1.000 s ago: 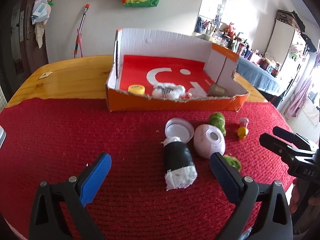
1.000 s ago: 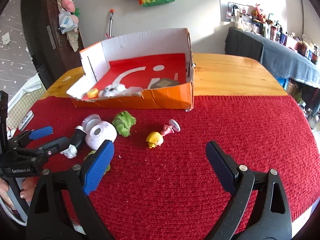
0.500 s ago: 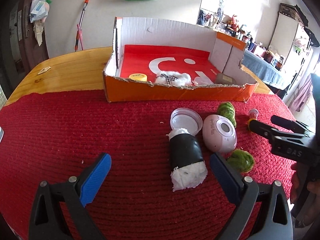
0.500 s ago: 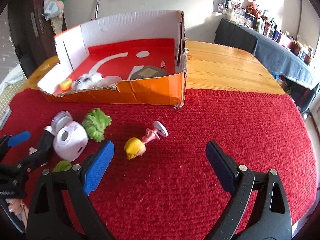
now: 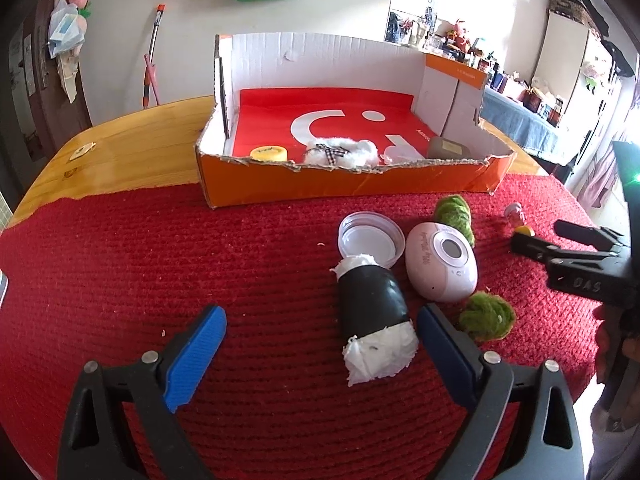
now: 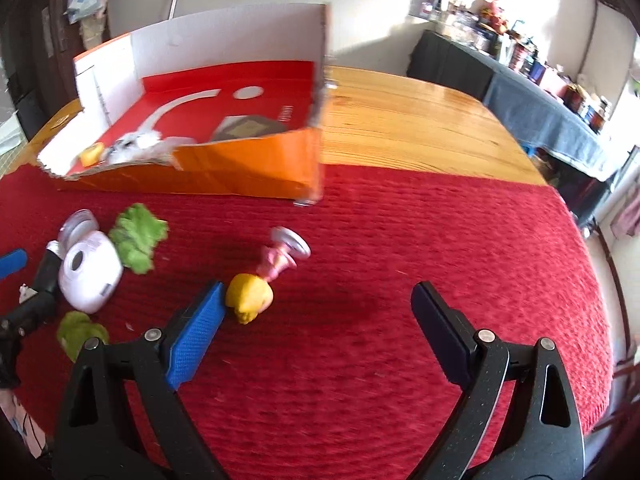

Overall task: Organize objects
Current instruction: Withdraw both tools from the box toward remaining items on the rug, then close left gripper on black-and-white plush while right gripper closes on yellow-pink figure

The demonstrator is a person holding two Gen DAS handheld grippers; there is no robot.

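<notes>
Now both claws spread, empty: left claw (image 5: 320, 344), jaws just narrowing, brackets the roll (image 5: 374, 320) on the desk (image 5: 120, 240); right claw (image 6: 316, 320) beside the doll (image 6: 256, 292), presumably box-bound (image 5: 340, 186).

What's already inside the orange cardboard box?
Inside the orange cardboard box: a yellow round lid, a white fluffy piece with a checked bow and a flat brown packet. The torn front wall hides their lower parts.
</notes>
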